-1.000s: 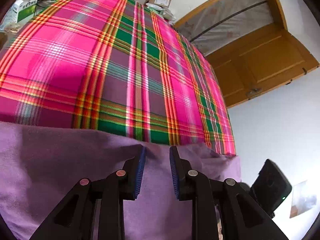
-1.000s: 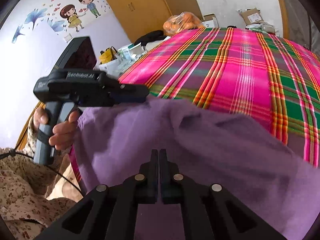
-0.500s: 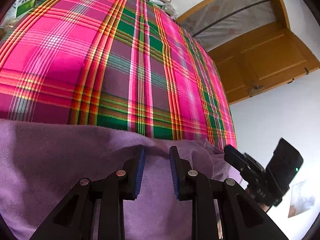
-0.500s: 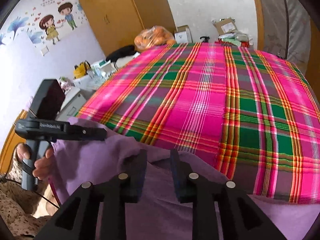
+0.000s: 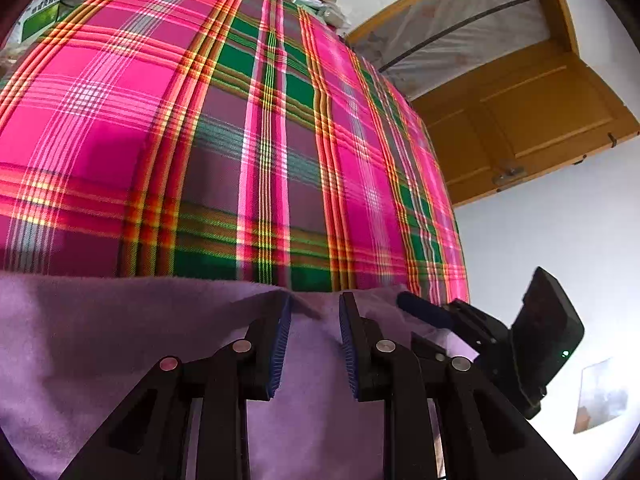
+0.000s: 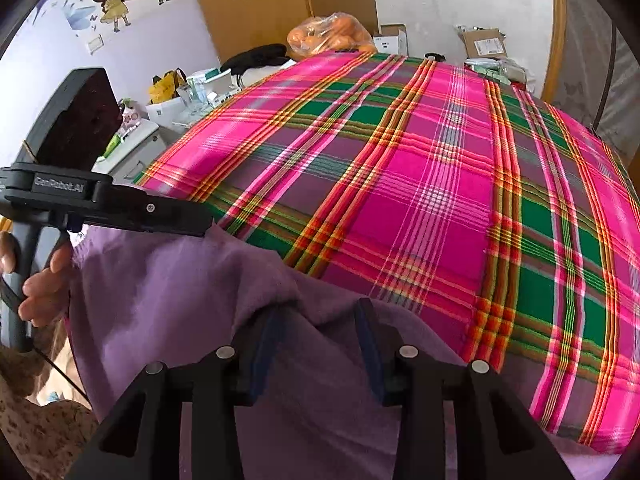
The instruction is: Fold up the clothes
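Note:
A purple fleece garment (image 5: 100, 340) lies at the near edge of a bed covered by a pink and green plaid sheet (image 5: 240, 140). My left gripper (image 5: 314, 300) hovers over the garment's far edge, its jaws apart, with flat cloth showing in the gap. The right wrist view shows the left gripper (image 6: 206, 226) at the garment's (image 6: 180, 300) left corner. My right gripper (image 6: 319, 308) has its jaws opening, and a soft ridge of cloth lies loose between the blue pads. In the left wrist view the right gripper (image 5: 412, 316) is at the garment's right corner.
The plaid sheet (image 6: 440, 180) stretches far ahead. A hand (image 6: 40, 292) grips the left gripper's handle. A wooden door (image 5: 520, 112) stands to the right. A wardrobe (image 6: 260, 0), a bag of oranges (image 6: 328, 36), boxes (image 6: 484, 42) and a cluttered side table (image 6: 180, 92) lie beyond the bed.
The right gripper's jaws went from shut on the purple cloth to wide apart, letting it go, and the gripper shifted forward over the garment's edge. The left gripper kept still.

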A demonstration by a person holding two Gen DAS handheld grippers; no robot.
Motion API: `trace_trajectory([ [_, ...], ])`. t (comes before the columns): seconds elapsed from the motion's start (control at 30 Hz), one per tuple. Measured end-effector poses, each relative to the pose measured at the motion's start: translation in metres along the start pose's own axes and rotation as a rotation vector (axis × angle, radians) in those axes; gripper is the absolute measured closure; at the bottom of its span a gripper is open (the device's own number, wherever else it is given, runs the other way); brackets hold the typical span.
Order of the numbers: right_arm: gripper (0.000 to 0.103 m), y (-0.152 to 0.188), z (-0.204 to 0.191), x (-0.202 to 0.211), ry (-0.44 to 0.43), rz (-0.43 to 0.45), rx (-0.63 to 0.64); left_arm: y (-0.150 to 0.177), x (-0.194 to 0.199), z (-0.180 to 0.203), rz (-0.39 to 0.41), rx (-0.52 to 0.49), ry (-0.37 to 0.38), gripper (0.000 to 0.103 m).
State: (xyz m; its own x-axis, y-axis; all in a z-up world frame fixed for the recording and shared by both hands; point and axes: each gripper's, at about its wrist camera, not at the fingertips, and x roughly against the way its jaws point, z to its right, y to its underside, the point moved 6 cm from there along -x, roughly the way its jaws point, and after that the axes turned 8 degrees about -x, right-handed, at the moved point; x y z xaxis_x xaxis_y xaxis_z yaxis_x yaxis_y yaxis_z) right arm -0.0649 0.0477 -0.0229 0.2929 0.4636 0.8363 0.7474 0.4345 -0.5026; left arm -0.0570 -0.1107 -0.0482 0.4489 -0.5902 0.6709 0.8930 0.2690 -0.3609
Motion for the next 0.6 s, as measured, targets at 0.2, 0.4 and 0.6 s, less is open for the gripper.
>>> trace_trajectory([
  [0.2, 0.063, -0.017, 0.005, -0.008, -0.002, -0.009, -0.002, -0.014, -0.005, 0.003, -0.008, 0.002, 0.01, 0.079],
  [0.4, 0.063, -0.029, 0.008, -0.012, 0.033, 0.006, 0.026, -0.026, -0.011, 0.005, -0.021, -0.004, 0.013, 0.079],
  [0.6, 0.064, -0.033, 0.005, -0.023, -0.031, -0.043, 0.07, -0.035, -0.02, 0.002, -0.037, 0.009, 0.019, 0.079],
])
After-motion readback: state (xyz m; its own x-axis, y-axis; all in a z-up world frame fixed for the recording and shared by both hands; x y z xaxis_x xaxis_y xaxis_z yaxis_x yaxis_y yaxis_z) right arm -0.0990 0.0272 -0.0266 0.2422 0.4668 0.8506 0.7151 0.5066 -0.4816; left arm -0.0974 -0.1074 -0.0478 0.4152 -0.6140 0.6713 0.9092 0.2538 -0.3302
